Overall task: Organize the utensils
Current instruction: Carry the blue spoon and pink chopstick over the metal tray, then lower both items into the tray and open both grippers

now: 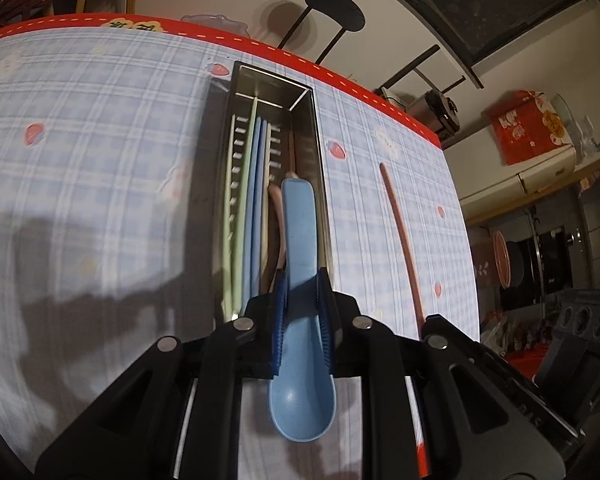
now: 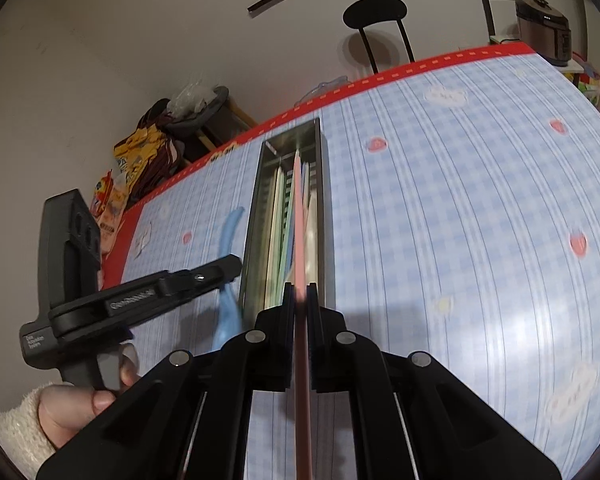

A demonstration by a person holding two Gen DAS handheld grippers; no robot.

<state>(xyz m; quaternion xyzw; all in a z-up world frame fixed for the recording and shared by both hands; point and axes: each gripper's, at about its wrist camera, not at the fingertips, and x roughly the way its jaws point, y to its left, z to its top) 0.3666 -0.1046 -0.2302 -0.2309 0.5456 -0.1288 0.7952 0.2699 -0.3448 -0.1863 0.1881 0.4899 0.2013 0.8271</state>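
Note:
My left gripper point(image 1: 302, 292) is shut on a blue spoon point(image 1: 300, 240), bowl toward the camera, handle out over a long metal utensil box point(image 1: 318, 140). In the box lie green, blue and pale chopsticks point(image 1: 248, 200) and a pinkish spoon point(image 1: 278, 216). My right gripper point(image 2: 300, 292) is shut on a pink chopstick point(image 2: 299, 220) that points along the box point(image 2: 256, 220), above its contents. In the right wrist view the left gripper point(image 2: 228, 268) and its blue spoon point(image 2: 230, 224) sit left of the box. The left wrist view has the pink chopstick point(image 1: 400, 232) right of the box.
The blue checked tablecloth point(image 2: 460, 200) has a red border at the far edge. A black chair point(image 1: 334, 8) stands behind the table. Snack bags point(image 2: 140, 152) lie beyond the left end, a rice cooker point(image 2: 544, 28) at the far right. A hand point(image 2: 72, 404) grips the left tool.

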